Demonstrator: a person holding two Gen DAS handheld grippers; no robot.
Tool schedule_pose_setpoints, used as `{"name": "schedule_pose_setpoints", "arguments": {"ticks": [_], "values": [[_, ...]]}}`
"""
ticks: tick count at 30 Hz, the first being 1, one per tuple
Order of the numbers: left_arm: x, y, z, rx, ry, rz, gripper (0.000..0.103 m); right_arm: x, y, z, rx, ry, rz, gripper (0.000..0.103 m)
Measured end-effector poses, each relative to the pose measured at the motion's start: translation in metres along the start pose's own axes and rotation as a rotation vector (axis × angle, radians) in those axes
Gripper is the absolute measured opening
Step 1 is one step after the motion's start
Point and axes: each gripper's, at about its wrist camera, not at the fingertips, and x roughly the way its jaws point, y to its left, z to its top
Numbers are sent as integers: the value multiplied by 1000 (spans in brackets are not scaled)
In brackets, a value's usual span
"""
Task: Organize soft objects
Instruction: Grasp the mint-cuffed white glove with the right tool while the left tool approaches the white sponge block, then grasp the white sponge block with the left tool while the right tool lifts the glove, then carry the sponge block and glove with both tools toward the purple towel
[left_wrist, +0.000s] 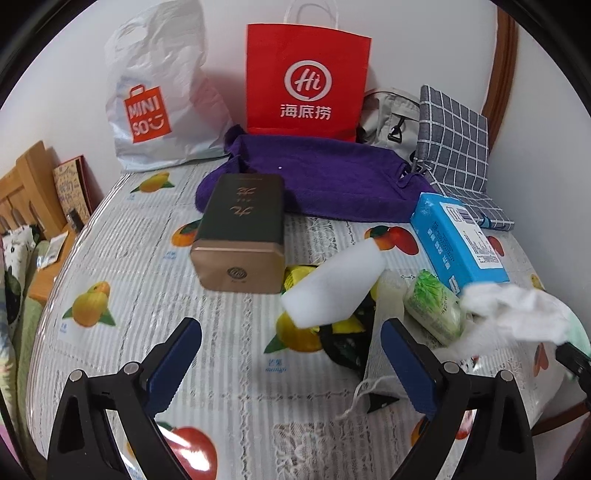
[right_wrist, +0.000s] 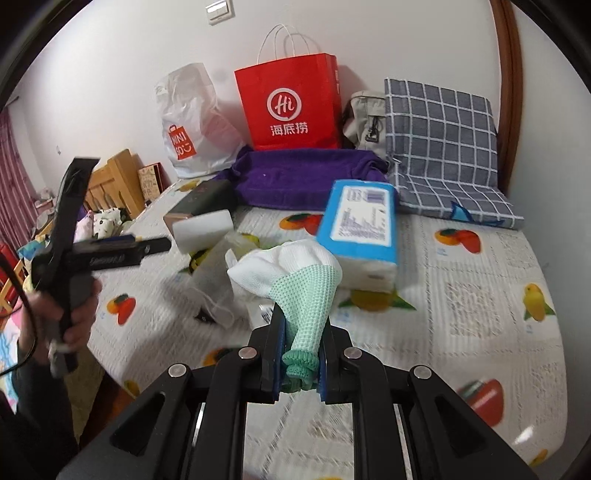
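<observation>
My right gripper (right_wrist: 301, 328) is shut on the green cuff of a white and mint knitted glove (right_wrist: 295, 273) and holds it above the table; the glove also shows at the right of the left wrist view (left_wrist: 517, 314). My left gripper (left_wrist: 291, 339) is open and empty, just in front of a white foam sponge (left_wrist: 332, 291). A blue tissue pack (left_wrist: 458, 240), a small green-printed packet (left_wrist: 434, 310), a purple towel (left_wrist: 325, 177) and a grey checked cushion (left_wrist: 454, 147) lie around them.
A dark tin box (left_wrist: 240, 232) lies left of the sponge. A red paper bag (left_wrist: 306, 81), a white Miniso bag (left_wrist: 159, 99) and a grey pouch (left_wrist: 391, 114) stand against the back wall. The fruit-print tablecloth (left_wrist: 129, 277) curves off at left towards wooden furniture (left_wrist: 29, 192).
</observation>
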Motion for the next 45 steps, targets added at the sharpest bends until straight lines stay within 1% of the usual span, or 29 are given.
{"name": "schedule_pose_setpoints", "arguments": {"ticks": [2, 5, 8, 10, 11, 12, 13, 14, 15, 16, 17, 18, 19, 21, 22, 23, 24, 25, 26, 27, 28, 30, 34, 40, 45], "values": [[8, -4, 2, 14, 6, 10, 98, 1, -9, -7, 18, 17, -12, 15], [22, -11, 6, 30, 18, 23, 98, 23, -26, -19, 37, 94, -61, 18], [32, -18, 9, 57, 18, 39, 98, 45, -38, -34, 55, 167, -71, 22], [39, -23, 12, 80, 14, 55, 97, 53, -44, -40, 58, 193, -72, 41], [41, -24, 13, 86, 13, 56, 93, 57, -46, -42, 51, 198, -83, 46], [43, -25, 14, 90, 13, 58, 88, 58, -46, -43, 44, 195, -99, 56], [45, -26, 15, 92, 15, 58, 85, 59, -48, -44, 36, 192, -117, 62], [47, -26, 16, 94, 17, 52, 75, 59, -49, -43, 31, 188, -131, 63], [48, -27, 17, 96, 19, 44, 67, 58, -51, -42, 28, 177, -141, 64], [50, -26, 17, 92, 23, 39, 53, 57, -53, -41, 32, 167, -142, 68], [51, -24, 18, 86, 28, 34, 47, 57, -56, -36, 50, 138, -125, 71], [52, -23, 18, 80, 28, 26, 46, 57, -56, -36, 50, 138, -125, 77], [51, -21, 18, 75, 18, 21, 45, 59, -56, -34, 56, 126, -117, 79], [48, -18, 18, 67, 12, 14, 44, 66, -56, -28, 68, 102, -94, 79], [46, -15, 19, 59, 10, 11, 44, 71, -55, -26, 74, 102, -89, 77], [44, -13, 19, 53, 6, 9, 44, 76, -55, -24, 82, 106, -90, 73], [41, -10, 20, 48, 2, 5, 44, 82, -55, -23, 102, 114, -88, 52], [37, -7, 20, 39, -1, 1, 44, 82, -55, -23, 102, 114, -88, 20], [34, -4, 20, 31, -4, -1, 44, 84, -56, -23, 115, 128, -77, 10], [31, -1, 19, 22, -7, -3, 44, 86, -57, -22, 130, 142, -54, 11], [28, 2, 18, 13, -9, -7, 44, 84, -57, -22, 135, 139, -52, 11], [22, 7, 16, 0, -11, -8, 44, 76, -54, -20, 131, 121, -78, 11], [12, 13, 14, -20, -9, -5, 44, 55, -51, -11, 143, 76, -67, 11], [-6, 20, 15, -44, -16, 1, 44, 26, -42, 13, 127, 8, -83, 11], [-19, 24, 23, -50, -32, 13, 44, 15, -33, 38, 126, -26, -84, 11]]}}
